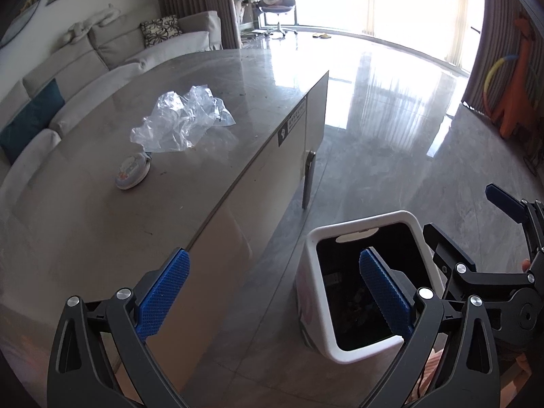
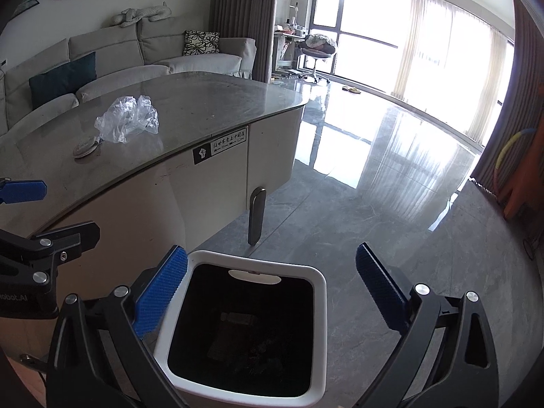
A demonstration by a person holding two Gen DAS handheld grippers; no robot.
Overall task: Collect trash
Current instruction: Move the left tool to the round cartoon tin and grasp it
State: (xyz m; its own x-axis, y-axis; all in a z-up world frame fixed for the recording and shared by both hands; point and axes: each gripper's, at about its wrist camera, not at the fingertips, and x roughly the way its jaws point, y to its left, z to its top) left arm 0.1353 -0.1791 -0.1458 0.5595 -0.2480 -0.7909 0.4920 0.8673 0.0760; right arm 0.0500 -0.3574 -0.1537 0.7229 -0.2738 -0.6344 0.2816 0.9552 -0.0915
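A crumpled clear plastic bag lies on the grey table, with a small round white lid-like piece beside it. Both also show in the right wrist view: the bag and the round piece. A white trash bin with a dark inside stands on the floor by the table's edge; it also shows in the right wrist view. My left gripper is open and empty, over the table edge and the bin. My right gripper is open and empty, directly above the bin.
A grey sofa with cushions runs behind the table. The polished floor stretches right toward bright windows. An orange toy and hoop stand by the curtain at right. A dark handle hangs on the table's side.
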